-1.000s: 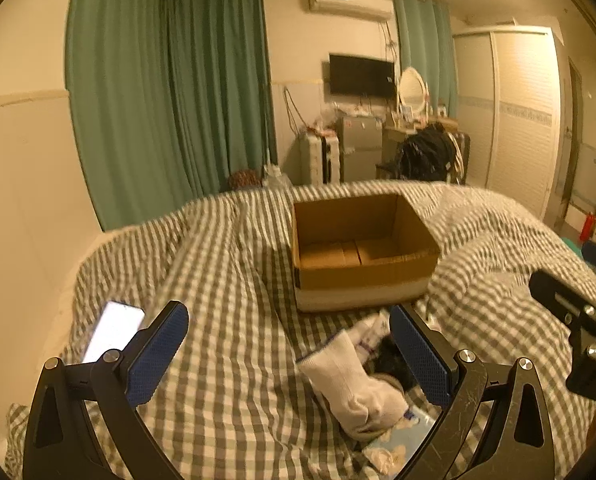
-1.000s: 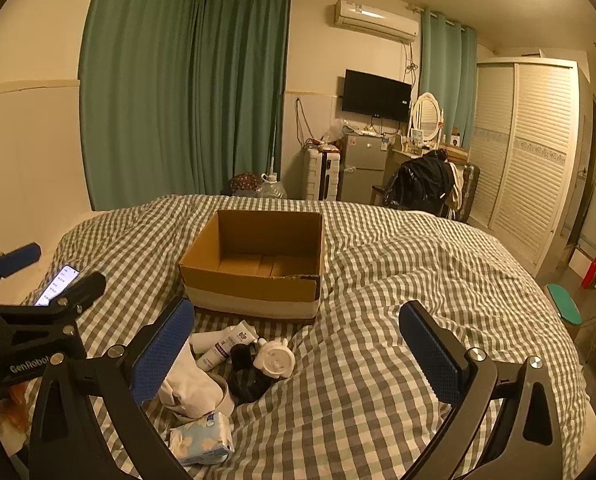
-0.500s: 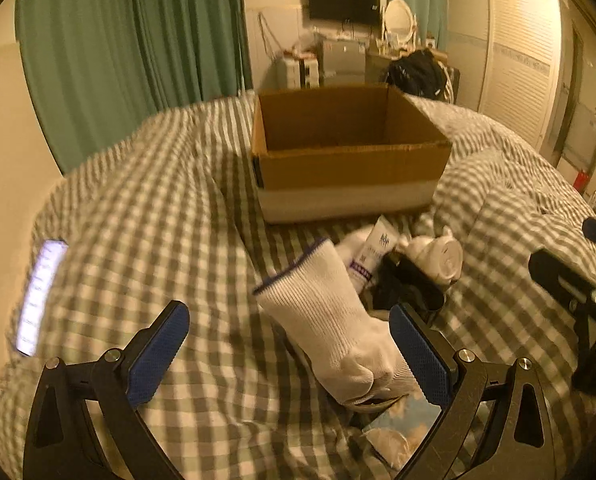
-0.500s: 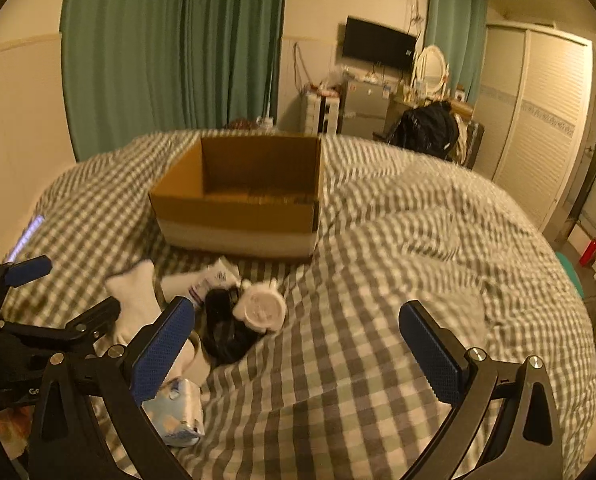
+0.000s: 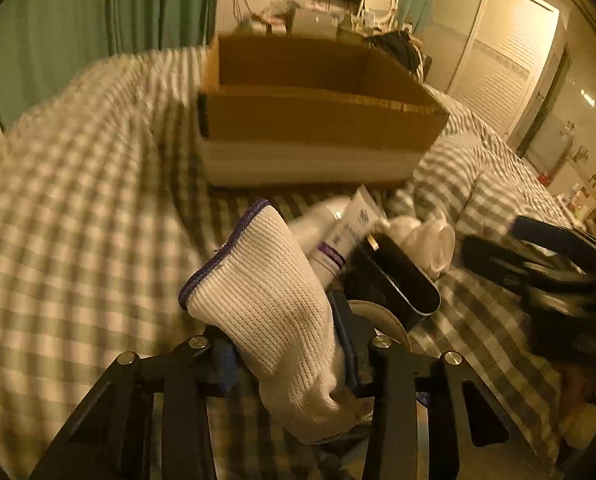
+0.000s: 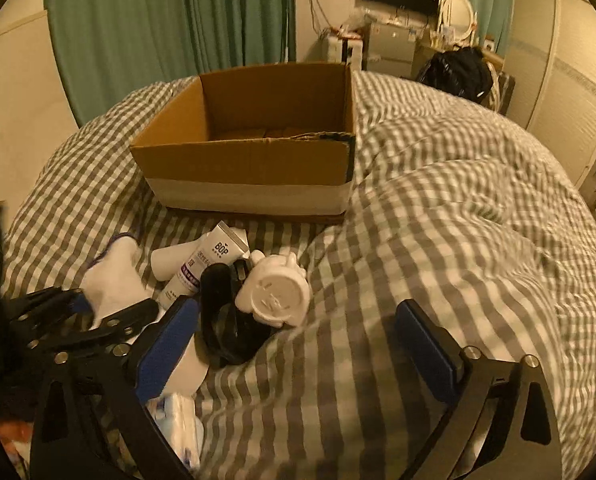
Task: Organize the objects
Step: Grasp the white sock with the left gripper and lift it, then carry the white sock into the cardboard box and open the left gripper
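My left gripper (image 5: 285,356) is shut on a white sock with a purple cuff (image 5: 269,300), which stands up between its fingers; the sock also shows in the right wrist view (image 6: 113,280). Beside it lie a white BOP tube (image 6: 209,264), a black case (image 6: 225,320) and a white round cup-like figure (image 6: 275,294). An open, empty cardboard box (image 6: 253,160) sits just beyond them on the checked bed. My right gripper (image 6: 298,348) is open and empty, low over the pile.
A tissue pack (image 6: 177,428) lies at the near left under my right gripper. The checked duvet (image 6: 458,240) bulges to the right. Green curtains (image 6: 169,20), a wardrobe and cluttered furniture stand behind the bed.
My left gripper moved forward and closed on the white sock. My right gripper came lower and closer to the pile and the box.
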Demonstrator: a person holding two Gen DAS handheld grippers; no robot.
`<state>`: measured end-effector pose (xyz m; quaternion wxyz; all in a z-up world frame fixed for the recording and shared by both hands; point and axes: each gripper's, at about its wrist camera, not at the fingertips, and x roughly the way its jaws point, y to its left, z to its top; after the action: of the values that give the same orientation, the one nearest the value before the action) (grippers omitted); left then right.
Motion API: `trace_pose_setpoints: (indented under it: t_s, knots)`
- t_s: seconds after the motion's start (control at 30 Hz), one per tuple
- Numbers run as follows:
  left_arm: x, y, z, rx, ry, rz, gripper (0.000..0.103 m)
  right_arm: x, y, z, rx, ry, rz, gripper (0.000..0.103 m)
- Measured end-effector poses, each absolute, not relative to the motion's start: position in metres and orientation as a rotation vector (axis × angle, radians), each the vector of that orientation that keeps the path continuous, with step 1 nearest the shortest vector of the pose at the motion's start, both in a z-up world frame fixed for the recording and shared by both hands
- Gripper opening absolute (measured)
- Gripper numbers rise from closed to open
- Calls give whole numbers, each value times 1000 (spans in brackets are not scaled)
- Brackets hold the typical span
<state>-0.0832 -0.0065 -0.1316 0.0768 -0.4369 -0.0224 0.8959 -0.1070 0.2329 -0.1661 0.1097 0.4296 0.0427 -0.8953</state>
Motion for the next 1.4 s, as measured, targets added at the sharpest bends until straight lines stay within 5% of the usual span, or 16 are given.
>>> trace_pose_setpoints:
  t_s: [0.1, 0.27, 0.47, 0.83, 1.1, 1.2, 1.23, 1.4]
  knots:
    - [-73, -11, -106, -1186, 27, 2789, 40, -123, 222, -172, 1304, 164, -2604, 89]
    - [-72, -25, -83, -1090, 53, 2871, 40, -152, 203, -196, 1426, 231, -2542, 65]
    - [-76, -36, -87, -1149, 20, 2876, 40, -157, 199, -208, 1466, 234, -2520, 55]
    - [-40, -43, -51, -1077, 31, 2935, 40, -107, 194, -148, 1175, 386, -2678, 51]
    - [-36, -40, -11, -938, 35, 2967, 40, -71, 203, -80, 980, 323, -2704, 51]
    - [-54, -38, 4, -914, 23, 2940, 40, -69, 203, -53, 898, 337, -2718, 34]
    - [-61, -38, 9, -908, 22, 2934, 40, -71, 202, -46, 882, 344, -2718, 19]
    - [-95, -28, 19, -889, 73, 2926, 40, -94, 198, -29, 869, 377, -2697, 4]
